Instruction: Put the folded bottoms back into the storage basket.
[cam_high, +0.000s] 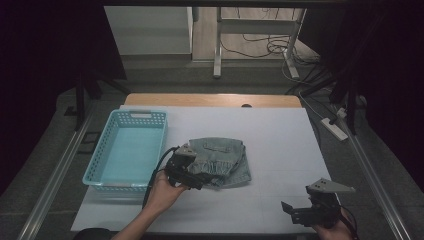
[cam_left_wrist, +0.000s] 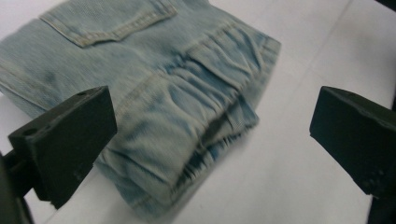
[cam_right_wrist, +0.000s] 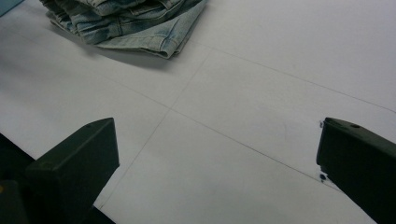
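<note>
Jeans (cam_high: 220, 161), no legible label.

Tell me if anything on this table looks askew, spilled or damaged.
Nothing stands out. The folded jeans lie in a compact stack on the white table, the turquoise basket sits upright beside them, and both tongs, left and right, are open.

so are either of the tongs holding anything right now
Nothing is held. The left tongs stand open around the folded jeans; the right tongs are open over bare table.
</note>
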